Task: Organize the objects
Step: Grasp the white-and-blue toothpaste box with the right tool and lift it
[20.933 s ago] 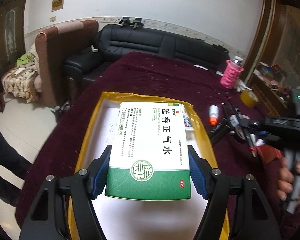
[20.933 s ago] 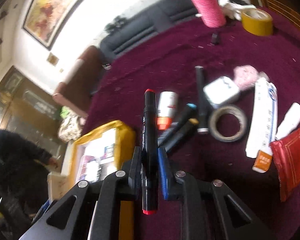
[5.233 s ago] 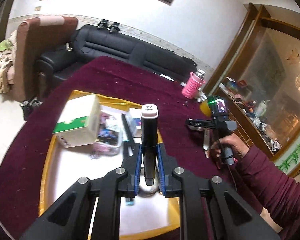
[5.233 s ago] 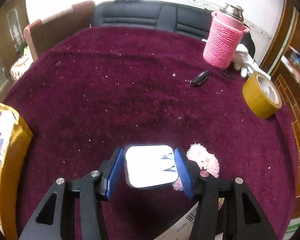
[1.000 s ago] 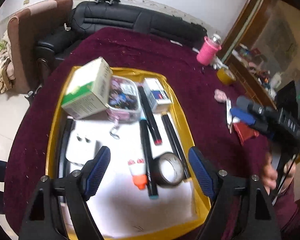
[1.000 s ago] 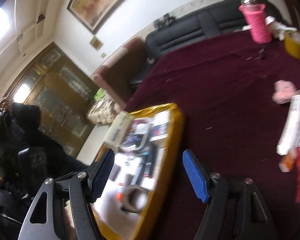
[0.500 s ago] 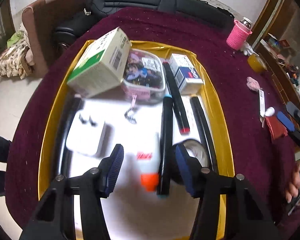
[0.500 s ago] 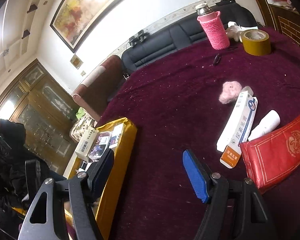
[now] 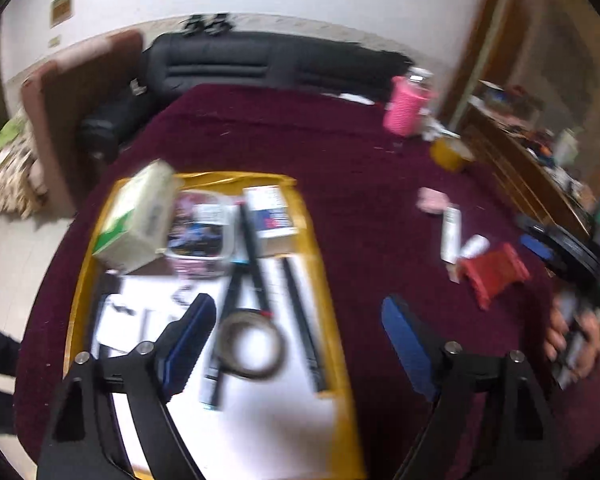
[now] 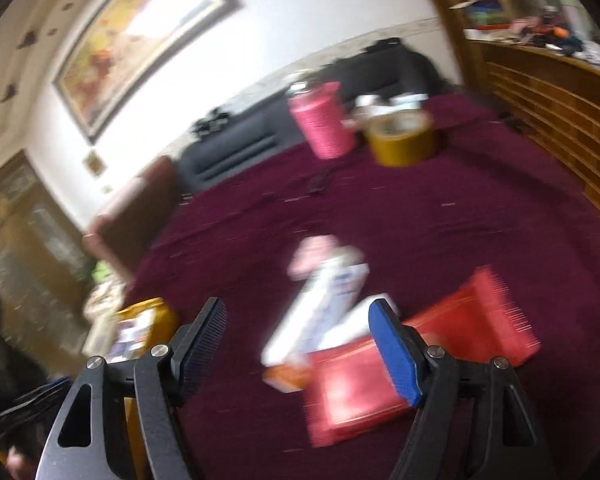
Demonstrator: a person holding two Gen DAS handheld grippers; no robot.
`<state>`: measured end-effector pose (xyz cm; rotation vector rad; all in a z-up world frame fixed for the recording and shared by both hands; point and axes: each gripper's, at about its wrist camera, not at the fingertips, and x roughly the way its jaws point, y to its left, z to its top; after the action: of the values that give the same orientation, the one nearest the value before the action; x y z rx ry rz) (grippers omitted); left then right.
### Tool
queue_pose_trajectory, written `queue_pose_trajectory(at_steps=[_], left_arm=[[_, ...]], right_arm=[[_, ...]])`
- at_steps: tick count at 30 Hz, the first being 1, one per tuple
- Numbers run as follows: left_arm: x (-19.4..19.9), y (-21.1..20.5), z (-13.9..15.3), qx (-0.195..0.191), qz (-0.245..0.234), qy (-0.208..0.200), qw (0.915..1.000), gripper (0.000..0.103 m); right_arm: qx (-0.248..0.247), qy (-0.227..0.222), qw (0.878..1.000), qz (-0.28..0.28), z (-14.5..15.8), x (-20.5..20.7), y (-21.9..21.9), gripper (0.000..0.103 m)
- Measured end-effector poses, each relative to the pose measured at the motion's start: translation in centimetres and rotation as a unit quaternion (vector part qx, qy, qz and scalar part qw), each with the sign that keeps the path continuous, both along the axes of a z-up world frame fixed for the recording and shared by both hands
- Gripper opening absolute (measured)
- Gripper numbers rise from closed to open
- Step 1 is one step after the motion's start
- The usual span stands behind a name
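Hovering wide-jawed and empty over the flat red packet (image 10: 412, 356), the right gripper (image 10: 300, 344) should centre on it before squeezing, then carry it to the yellow-rimmed tray (image 9: 80, 292), above which the left gripper (image 9: 296, 344), jaws just reopened, holds nothing.

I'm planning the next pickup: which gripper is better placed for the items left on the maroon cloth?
Right. The right gripper, open and empty, faces the long white box and red pouch. The left gripper, also open, hangs over the yellow-rimmed tray.
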<state>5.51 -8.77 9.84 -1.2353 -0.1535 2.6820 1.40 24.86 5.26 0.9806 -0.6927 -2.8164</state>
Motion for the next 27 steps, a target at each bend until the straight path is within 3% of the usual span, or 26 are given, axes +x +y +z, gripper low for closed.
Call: queue_pose_trajectory(at_steps=[4, 6, 9, 12, 13, 15, 17, 18, 20, 21, 22, 24, 27], left_arm=[[0.8, 3.7, 0.4, -0.021, -0.028, 0.018, 0.9992, 0.088], [1.1, 5.0, 0.5, -0.039, -0.032, 0.029, 0.9983, 0.088], [1.2, 6.0, 0.4, -0.040, -0.037, 0.028, 0.9981, 0.088], [1.5, 5.6, 0.2, -0.027, -0.031, 0.019, 0.9990, 0.088], [1.6, 5.3, 0.2, -0.027, -0.029, 0.019, 0.9990, 0.088], [1.9, 4.7, 0.3, -0.029, -0.026, 0.026, 0.9989, 0.088], [2.0, 4.5, 0.4, -0.034, -0.022, 0.030, 0.9987, 0.088], [2.0, 4.2, 0.5, -0.034, -0.020, 0.032, 0.9987, 0.088], [2.1, 3.8, 0.7, -0.032, -0.017, 0.037, 0.9987, 0.088], [2.2, 3.7, 0.8, -0.032, -0.016, 0.039, 0.9986, 0.088], [2.2, 3.7, 0.9, -0.032, -0.015, 0.042, 0.9985, 0.088], [2.2, 3.7, 1.0, -0.032, -0.014, 0.044, 0.9984, 0.088], [1.8, 4.1, 1.0, -0.029, -0.011, 0.038, 0.9988, 0.088]], right_arm=[[0.011, -0.024, 0.999, -0.035, -0.7, -0.7, 3.1, 0.079], [-0.010, -0.026, 0.999, -0.033, -0.7, -1.3, 3.8, 0.080], [-0.018, -0.047, 0.999, 0.012, -0.8, -4.1, 1.6, 0.080], [0.040, -0.100, 0.994, 0.016, -1.9, -7.7, -1.8, 0.080], [0.066, -0.139, 0.988, 0.016, -3.0, -9.5, -3.1, 0.080], [0.065, -0.168, 0.983, 0.029, -4.3, -11.0, -4.4, 0.077], [0.081, -0.198, 0.976, 0.048, -5.7, -12.2, -6.2, 0.072], [0.108, -0.194, 0.974, 0.044, -5.7, -12.2, -6.9, 0.057], [0.134, -0.193, 0.971, 0.049, -5.6, -11.7, -7.9, 0.040], [0.134, -0.194, 0.970, 0.053, -5.7, -11.4, -7.9, 0.025], [0.135, -0.194, 0.970, 0.057, -5.7, -11.0, -7.9, 0.018], [0.111, -0.193, 0.972, 0.070, -5.9, -9.8, -7.2, 0.013], [0.099, -0.176, 0.976, 0.082, -6.1, -7.2, -6.9, 0.013]])
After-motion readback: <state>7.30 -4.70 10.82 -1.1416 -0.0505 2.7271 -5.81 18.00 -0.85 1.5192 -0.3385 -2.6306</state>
